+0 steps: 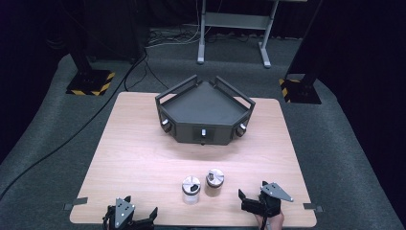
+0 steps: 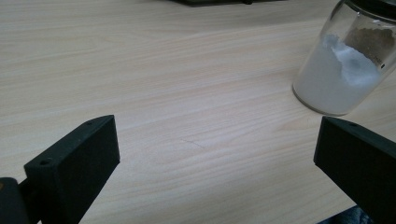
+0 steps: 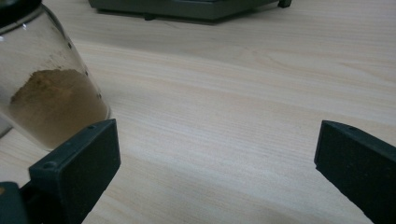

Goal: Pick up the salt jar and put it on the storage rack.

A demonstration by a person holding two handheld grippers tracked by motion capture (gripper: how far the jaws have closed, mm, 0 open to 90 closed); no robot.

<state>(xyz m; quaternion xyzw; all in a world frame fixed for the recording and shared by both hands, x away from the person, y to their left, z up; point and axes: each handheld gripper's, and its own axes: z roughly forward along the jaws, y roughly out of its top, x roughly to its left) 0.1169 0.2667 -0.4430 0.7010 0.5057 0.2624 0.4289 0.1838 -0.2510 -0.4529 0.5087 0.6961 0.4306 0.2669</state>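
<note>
Two small glass shaker jars with metal tops stand side by side near the front middle of the wooden bench (image 1: 143,158), close but apart. The jar of white powder (image 1: 191,190) is on the left; the jar of brown powder (image 1: 214,182) stands just right of it and slightly farther back. Behind them, toward the far edge, sits a dark grey angular tray (image 1: 203,111) with raised rails and knobs on its front faces. The left gripper (image 1: 143,221) rests at the front edge, left of the jars, its jaws spread wide with nothing between them. The right gripper (image 1: 249,201) sits right of the jars, jaws likewise wide apart and empty, a hand (image 1: 270,221) behind it.
</note>
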